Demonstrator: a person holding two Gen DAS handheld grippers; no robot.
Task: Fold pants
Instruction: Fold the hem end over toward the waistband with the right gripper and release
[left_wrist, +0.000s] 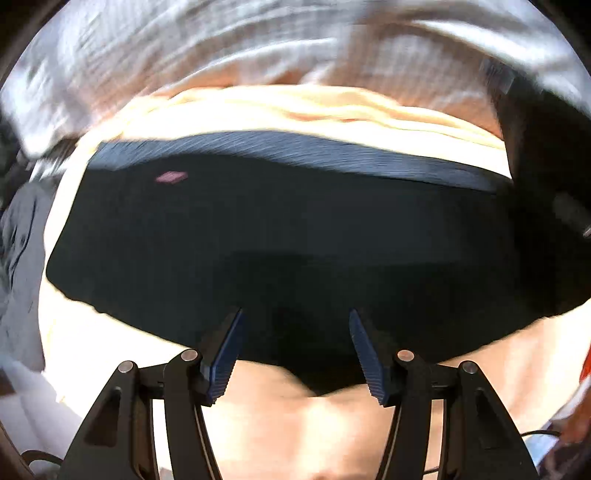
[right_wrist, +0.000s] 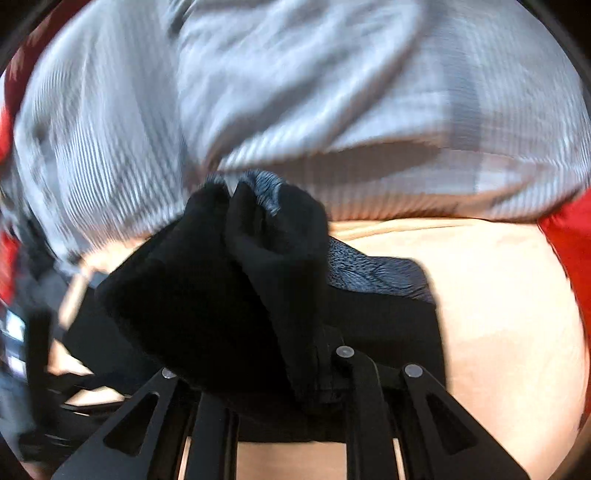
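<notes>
right now your left gripper (left_wrist: 295, 314) hangs with its jaws apart and empty over the pants (left_wrist: 280, 236), which lie flat on the tan sheet (left_wrist: 303, 107). your right gripper (right_wrist: 273, 354) is clamped on a bunched fold of pants (right_wrist: 236, 280), rising toward 12 o'clock.

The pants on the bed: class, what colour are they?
Black pants, with a ribbed blue-grey waistband; clearest in the left wrist view.
</notes>
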